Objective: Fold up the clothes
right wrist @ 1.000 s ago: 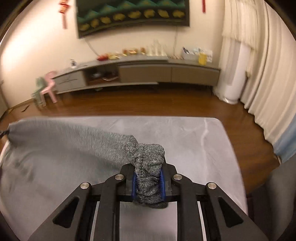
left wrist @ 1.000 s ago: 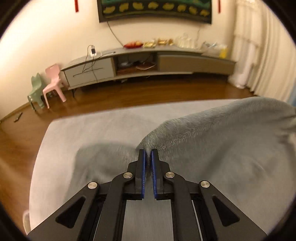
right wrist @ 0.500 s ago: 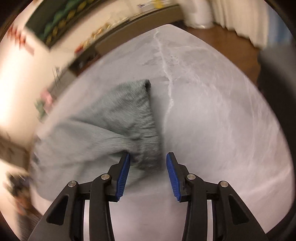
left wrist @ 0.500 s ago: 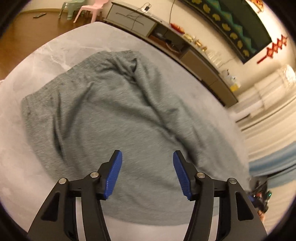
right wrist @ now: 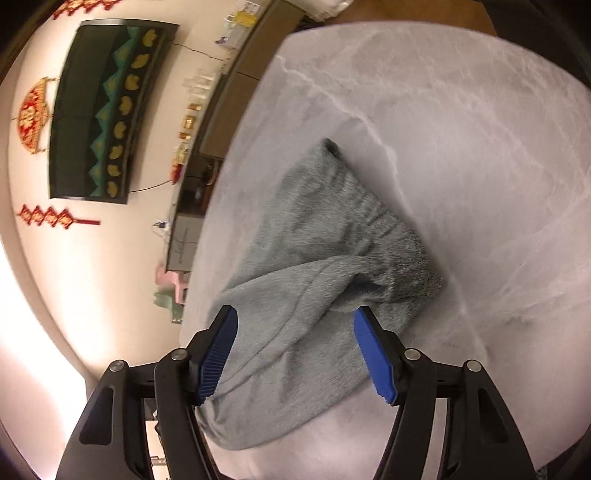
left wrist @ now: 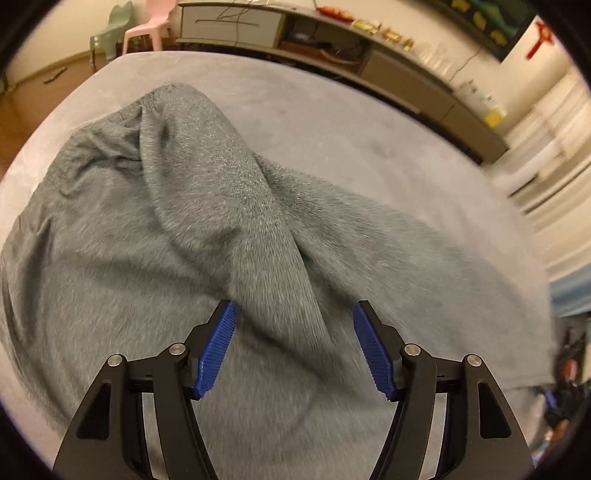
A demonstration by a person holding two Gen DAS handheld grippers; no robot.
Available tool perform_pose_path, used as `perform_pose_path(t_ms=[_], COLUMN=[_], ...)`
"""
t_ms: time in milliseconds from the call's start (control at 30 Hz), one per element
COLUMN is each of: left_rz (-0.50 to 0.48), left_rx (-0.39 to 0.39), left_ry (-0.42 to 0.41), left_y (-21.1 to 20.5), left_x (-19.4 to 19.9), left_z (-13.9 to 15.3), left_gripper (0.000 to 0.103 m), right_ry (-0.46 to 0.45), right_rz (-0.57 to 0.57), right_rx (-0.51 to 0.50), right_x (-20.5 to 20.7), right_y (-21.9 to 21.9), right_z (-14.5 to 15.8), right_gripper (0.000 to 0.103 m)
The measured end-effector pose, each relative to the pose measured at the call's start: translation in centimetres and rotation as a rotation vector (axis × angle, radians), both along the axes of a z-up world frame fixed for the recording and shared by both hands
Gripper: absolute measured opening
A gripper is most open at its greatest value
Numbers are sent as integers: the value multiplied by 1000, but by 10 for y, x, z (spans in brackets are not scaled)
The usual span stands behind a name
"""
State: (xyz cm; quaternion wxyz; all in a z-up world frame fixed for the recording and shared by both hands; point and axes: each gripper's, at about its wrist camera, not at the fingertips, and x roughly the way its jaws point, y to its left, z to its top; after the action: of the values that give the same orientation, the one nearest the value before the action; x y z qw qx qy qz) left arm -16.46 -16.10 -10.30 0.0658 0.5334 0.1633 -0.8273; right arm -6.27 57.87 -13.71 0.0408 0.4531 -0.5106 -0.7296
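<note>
Left wrist view: grey garment point(left wrist: 221, 221) is spread on the worktop point(left wrist: 369, 122), ridge running far-left from the released left claw point(left wrist: 294, 345).

Heather-grey garment point(left wrist: 207, 229); pale grey marbled table point(right wrist: 461, 122); blue ribbed pads point(left wrist: 218, 350); pink chair point(left wrist: 147, 27); mint-green chair point(left wrist: 109, 35).

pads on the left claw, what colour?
Blue, ribbed pads on a black frame; clearest in the left wrist view.

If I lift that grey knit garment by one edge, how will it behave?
The grey knit garment would probably drape limply, since it lies in soft folds. Its fuzzy surface likely grips well. It seems light, rumpling loosely on the pale marbled table.
</note>
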Motion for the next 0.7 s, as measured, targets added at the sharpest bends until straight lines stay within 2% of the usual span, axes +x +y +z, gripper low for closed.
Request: perform_pose_path(t_ms=[33, 67, 100, 267, 300, 333, 400, 467, 567, 633, 700], left_rz=[-1, -2, 0, 37, 46, 53, 63, 68, 67, 41, 15], left_rx=[-22, -45, -40, 96, 119, 135, 164, 178, 215, 227, 232], left_ry=[4, 7, 34, 198, 209, 211, 200, 201, 267, 333, 380], left_y=[0, 0, -3, -32, -38, -43, -47, -46, -46, -46, -48], left_x=[-4, -7, -5, 40, 49, 56, 52, 34, 27, 42, 76], left_z=[-1, -1, 4, 43, 46, 47, 46, 52, 85, 112, 128], left_gripper=[49, 16, 12, 9, 9, 9, 8, 8, 8, 8, 8], right_ry=[-12, -20, -22, -25, -25, -27, -26, -14, 89, 178, 281], right_rz=[-9, -16, -20, -26, -21, -9, 21, 57, 90, 112, 149], right_rx=[-5, -10, -14, -32, -26, -5, 65, 155, 298, 390, 434], right_x=[-3, -6, -9, -23, -25, -28, -36, -56, -82, -95, -82], right_y=[1, 2, 2, 5, 4, 2, -2, -10, -23, -33, -40], right_z=[-6, -10, -13, -22, -22, -20, -12, 2, 50, 88, 125], right_gripper=[67, 67, 67, 66, 61, 38, 11, 8, 5, 5, 5])
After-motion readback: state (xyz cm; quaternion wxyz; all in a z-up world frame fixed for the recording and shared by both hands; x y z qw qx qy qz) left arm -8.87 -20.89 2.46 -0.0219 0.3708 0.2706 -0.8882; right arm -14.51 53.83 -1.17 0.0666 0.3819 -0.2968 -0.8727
